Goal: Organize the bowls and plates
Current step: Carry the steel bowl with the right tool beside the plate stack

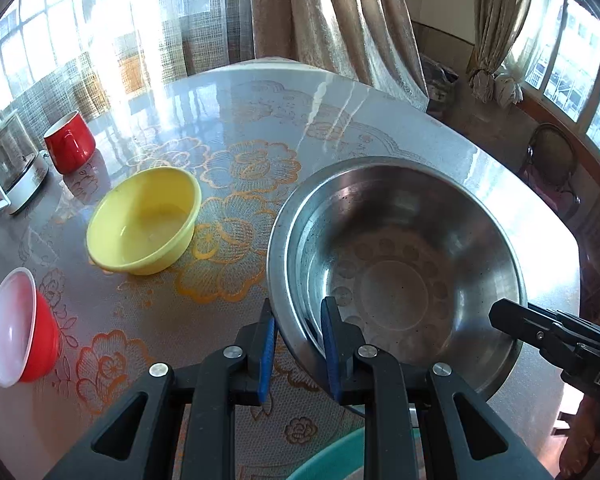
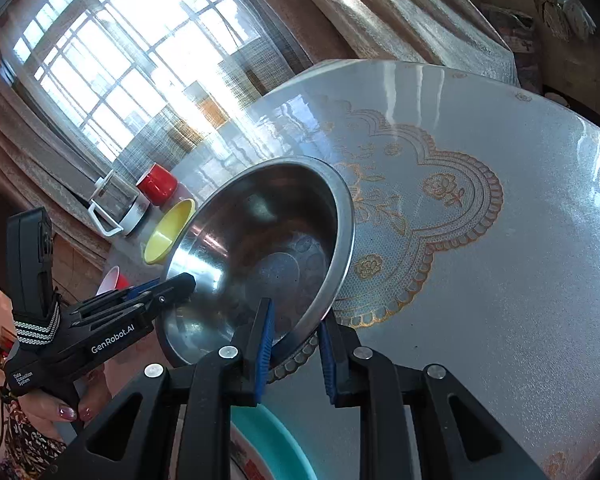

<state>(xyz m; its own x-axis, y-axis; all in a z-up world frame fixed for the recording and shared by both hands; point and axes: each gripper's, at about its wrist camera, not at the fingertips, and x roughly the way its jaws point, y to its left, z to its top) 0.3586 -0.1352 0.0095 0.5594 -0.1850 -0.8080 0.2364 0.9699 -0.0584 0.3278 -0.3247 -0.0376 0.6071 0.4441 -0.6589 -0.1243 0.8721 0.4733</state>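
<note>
A big steel bowl (image 1: 396, 272) (image 2: 260, 248) is held by its rim from two sides. My left gripper (image 1: 298, 308) is shut on the near rim, one blue pad inside the bowl and one outside. My right gripper (image 2: 296, 316) is shut on the rim in the same way. Each gripper also shows in the other's view: the right gripper (image 1: 500, 316) at the bowl's right edge, the left gripper (image 2: 180, 280) at its left edge. A yellow bowl (image 1: 144, 220) (image 2: 168, 230) and a red bowl with a white inside (image 1: 16, 328) (image 2: 110, 280) sit to the left on the table (image 1: 260, 100).
A red mug (image 1: 70, 148) (image 2: 158, 184) and a glass kettle (image 1: 8, 164) (image 2: 116, 204) stand at the far left. A teal dish (image 1: 332, 460) (image 2: 272, 432) lies under my grippers at the near edge. A hand (image 2: 60, 404) holds the left gripper. Curtains and windows stand behind.
</note>
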